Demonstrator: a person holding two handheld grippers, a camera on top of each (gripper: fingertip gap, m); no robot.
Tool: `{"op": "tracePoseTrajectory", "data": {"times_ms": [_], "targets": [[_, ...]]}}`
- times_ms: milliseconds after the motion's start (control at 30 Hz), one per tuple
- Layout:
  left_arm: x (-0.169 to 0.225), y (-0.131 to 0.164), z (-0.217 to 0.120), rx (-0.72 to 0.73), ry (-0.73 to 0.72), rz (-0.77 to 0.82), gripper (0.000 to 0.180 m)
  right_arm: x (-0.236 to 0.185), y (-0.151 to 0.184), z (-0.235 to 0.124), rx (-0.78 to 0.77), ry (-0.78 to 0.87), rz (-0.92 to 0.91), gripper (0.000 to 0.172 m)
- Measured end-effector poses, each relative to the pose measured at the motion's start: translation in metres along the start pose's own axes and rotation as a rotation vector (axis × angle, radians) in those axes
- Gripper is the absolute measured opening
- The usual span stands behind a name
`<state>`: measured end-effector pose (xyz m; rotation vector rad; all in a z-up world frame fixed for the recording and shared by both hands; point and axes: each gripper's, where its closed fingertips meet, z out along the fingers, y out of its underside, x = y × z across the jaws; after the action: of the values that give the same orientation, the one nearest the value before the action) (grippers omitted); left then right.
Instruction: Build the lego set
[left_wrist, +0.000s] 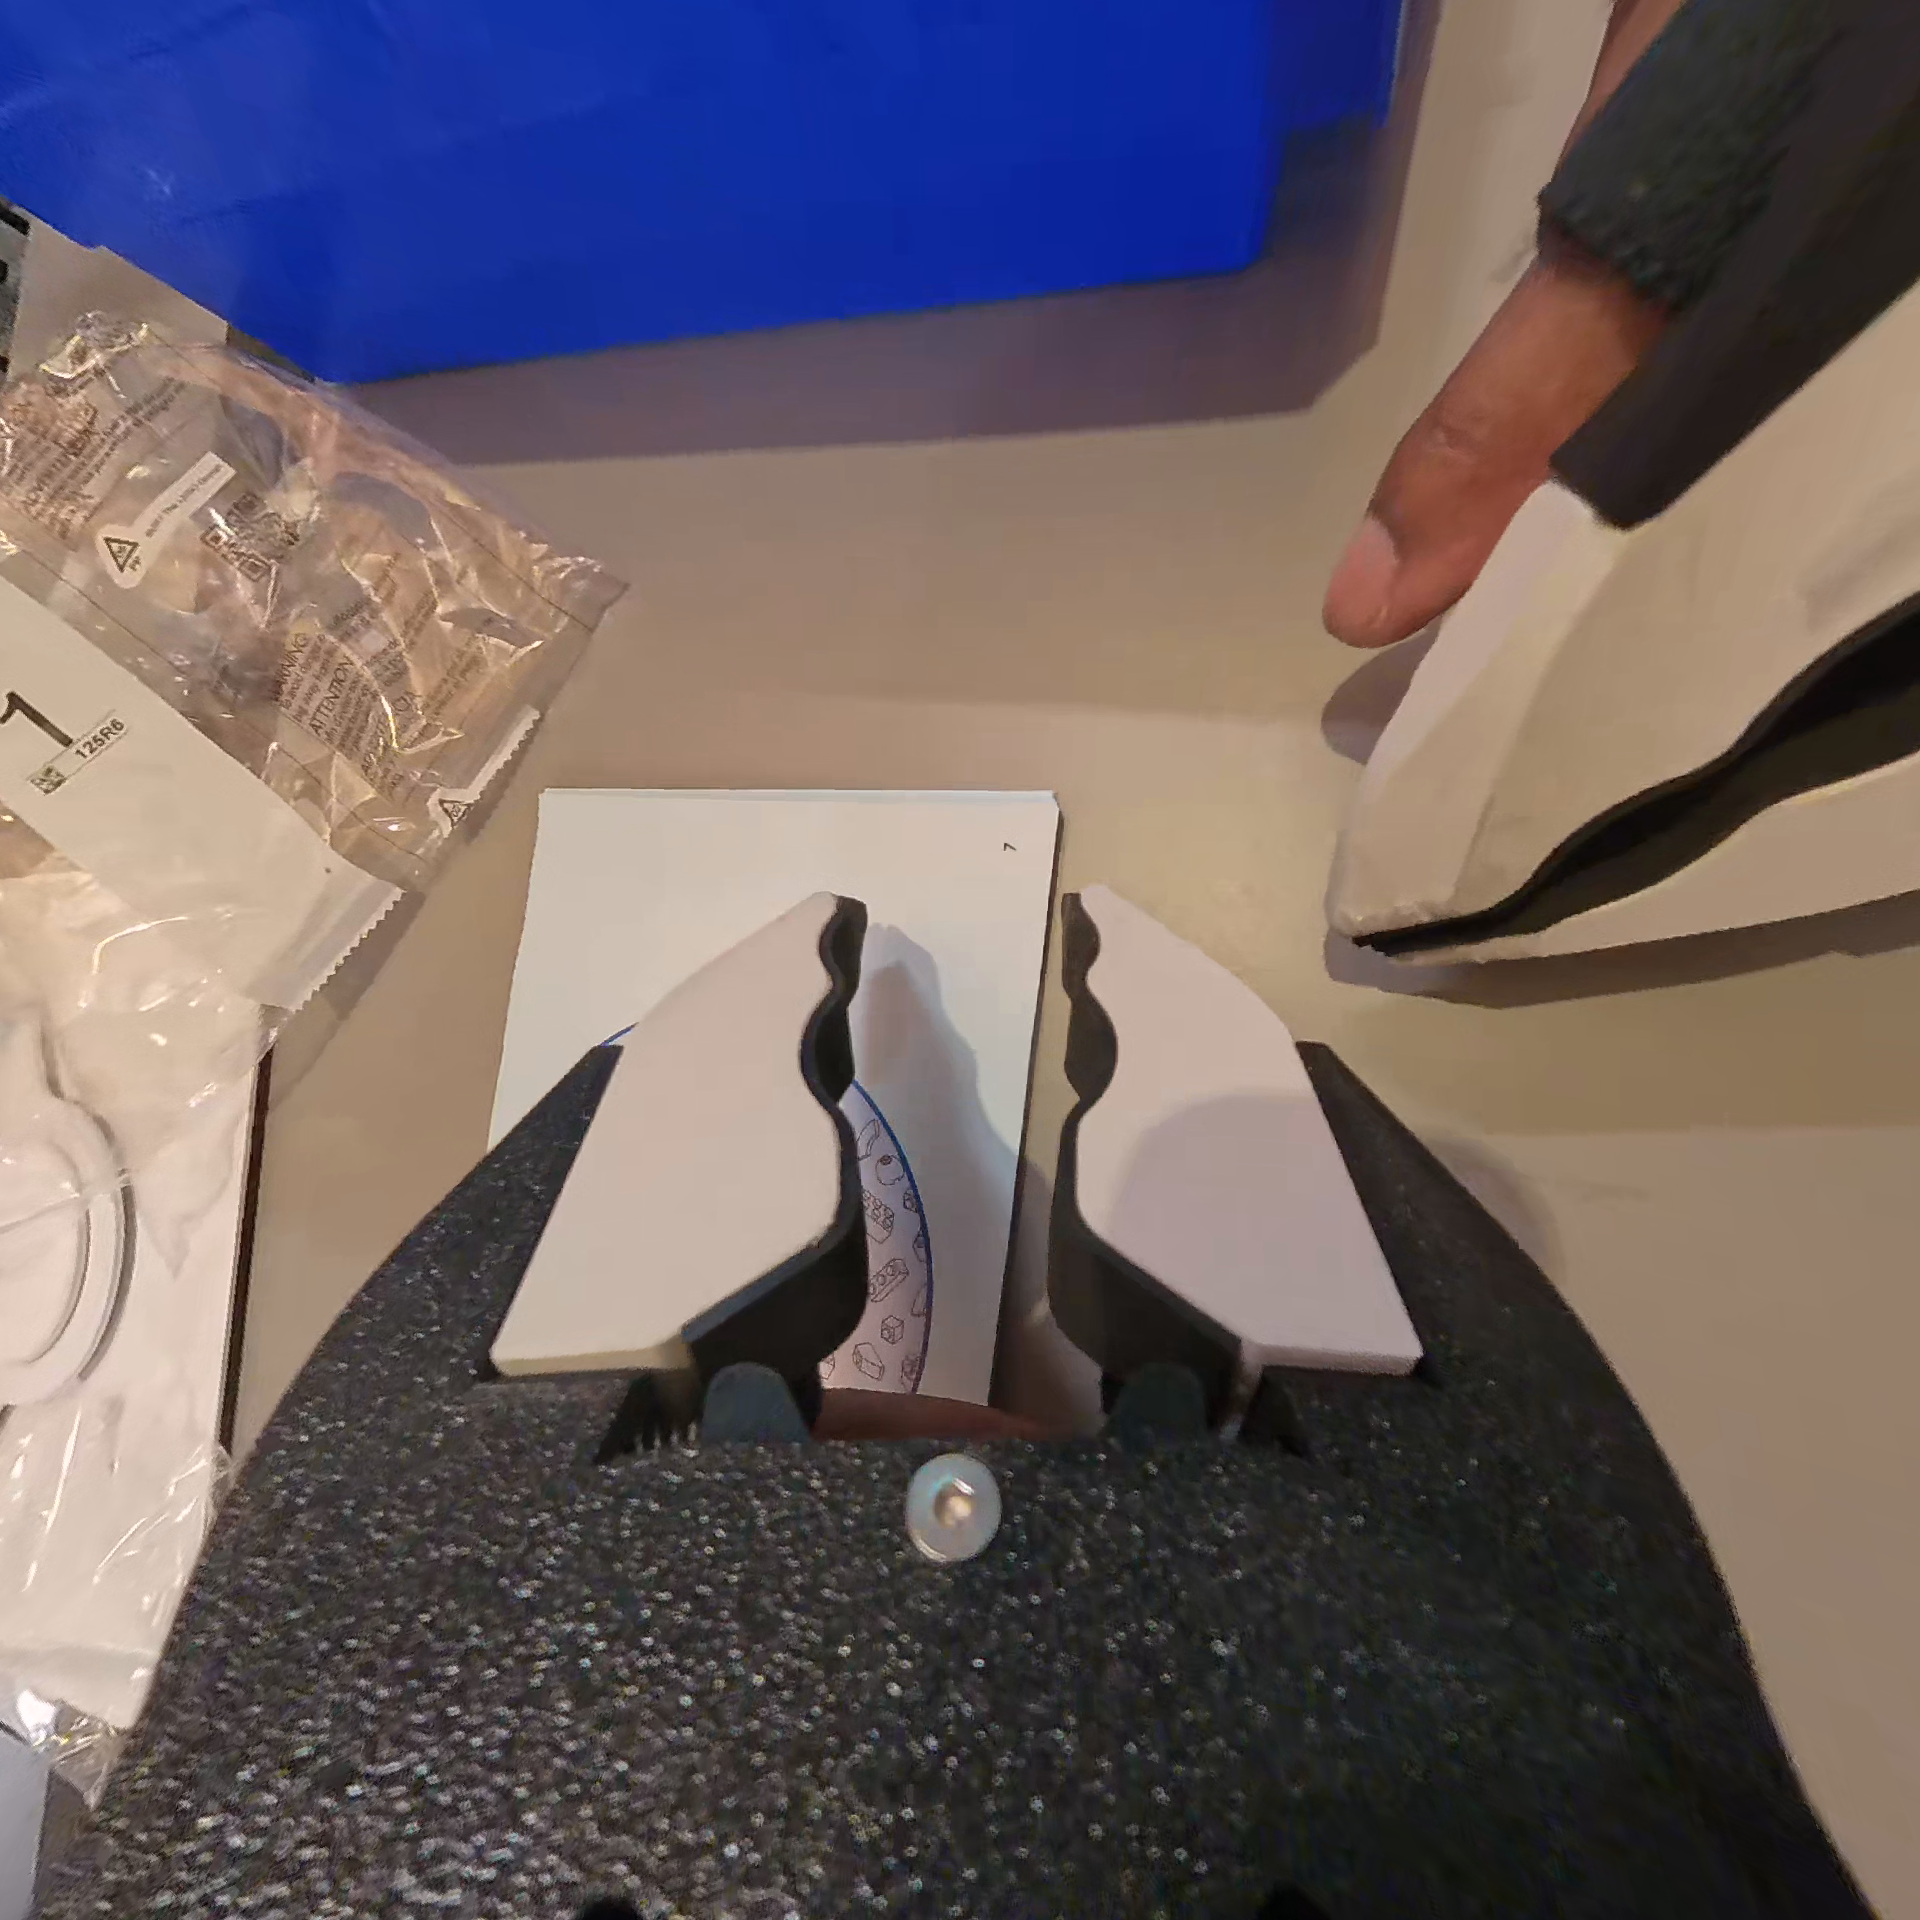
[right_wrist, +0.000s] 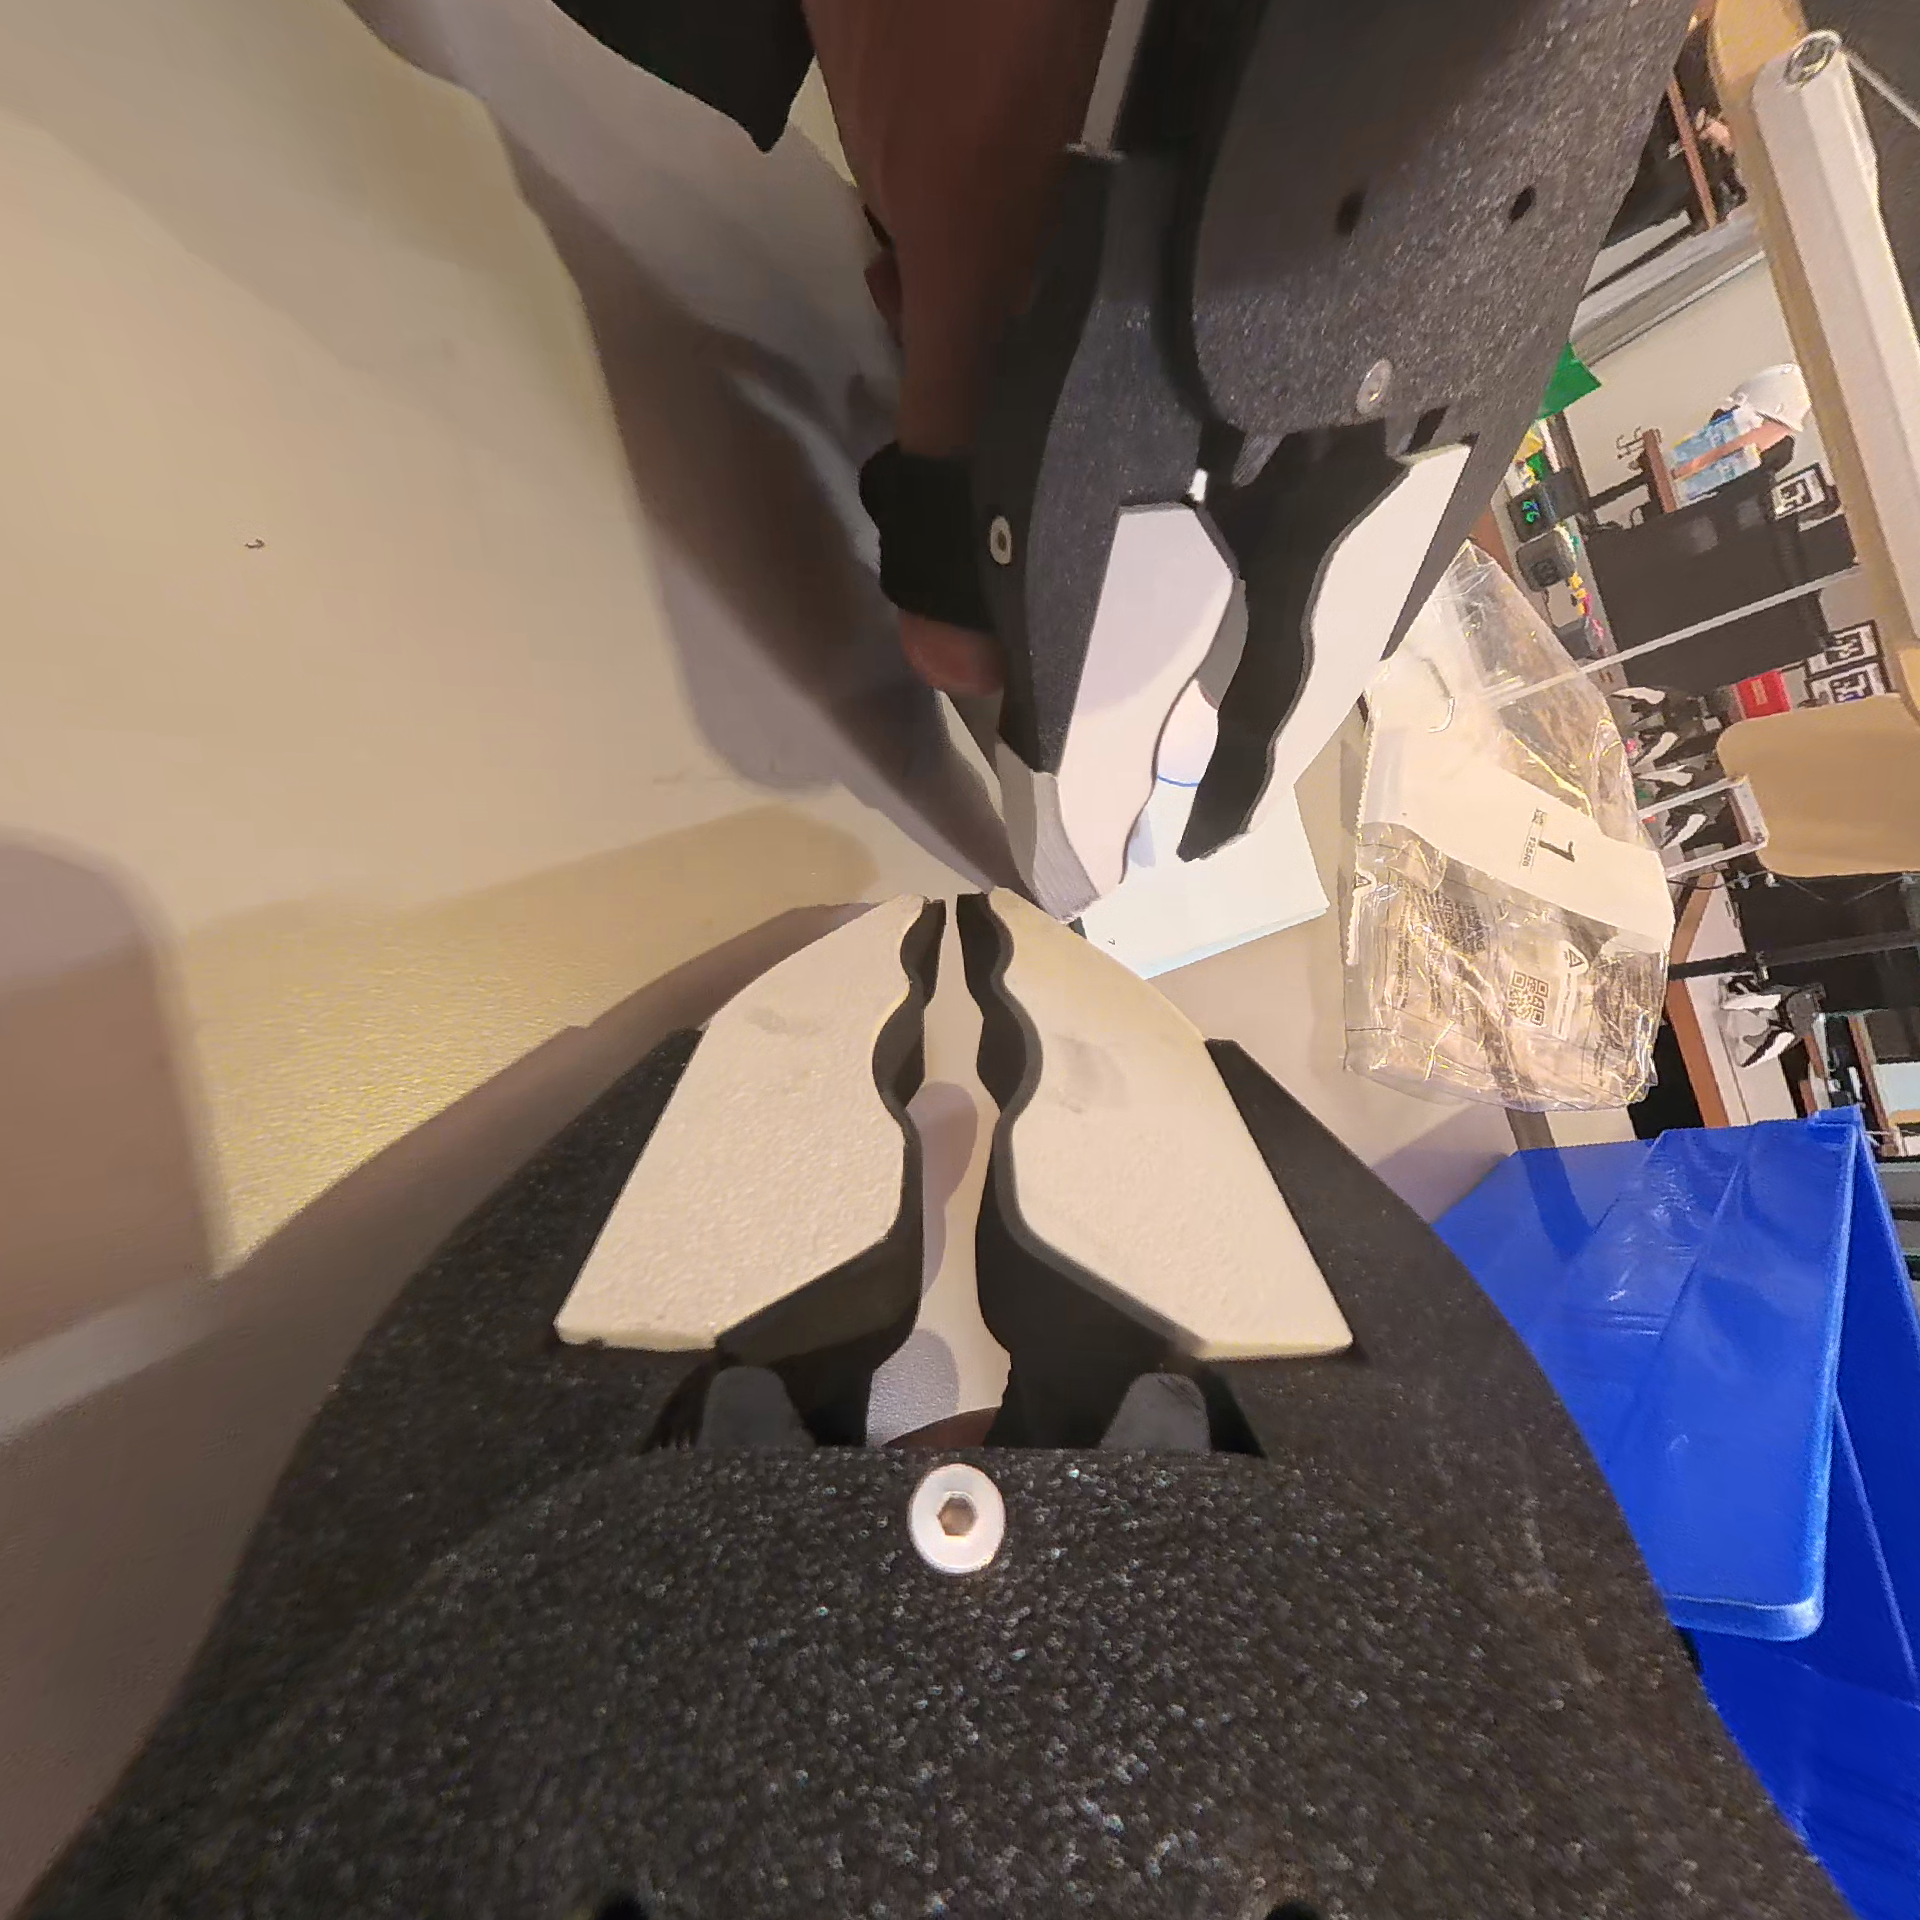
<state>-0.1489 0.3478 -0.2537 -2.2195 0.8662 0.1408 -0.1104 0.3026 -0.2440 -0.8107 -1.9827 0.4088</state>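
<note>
- A beige tabletop carries everything; a blue bin stands at its far side.
- Nearest, the left gripper hovers over a white booklet, jaws parted and holding nothing.
- The booklet looks thin, light and floppy; its free right edge seems the best place to pinch.
- The right gripper, beside it, is nearly closed, apparently empty.
- A crinkly clear bag lies farther left.

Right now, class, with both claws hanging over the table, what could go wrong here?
1. The open left claw straddles the white paper booklet's right edge; closing could crease the pages.
2. The nearly shut right claw hangs close beside it; the two could collide.
3. The crinkled clear plastic bag nearby could snag.
</note>
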Motion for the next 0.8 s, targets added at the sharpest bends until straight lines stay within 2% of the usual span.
{"op": "tracePoseTrajectory", "data": {"times_ms": [467, 800], "targets": [[0.000, 0.004, 0.000, -0.019, 0.030, -0.080, 0.032, 0.000, 0.000, 0.000, 0.000, 0.000, 0.001, 0.004], [0.010, 0.004, 0.000, -0.030, 0.099, -0.104, 0.013, 0.000, -0.001, 0.000, 0.000, 0.001, -0.001, 0.004]]}}
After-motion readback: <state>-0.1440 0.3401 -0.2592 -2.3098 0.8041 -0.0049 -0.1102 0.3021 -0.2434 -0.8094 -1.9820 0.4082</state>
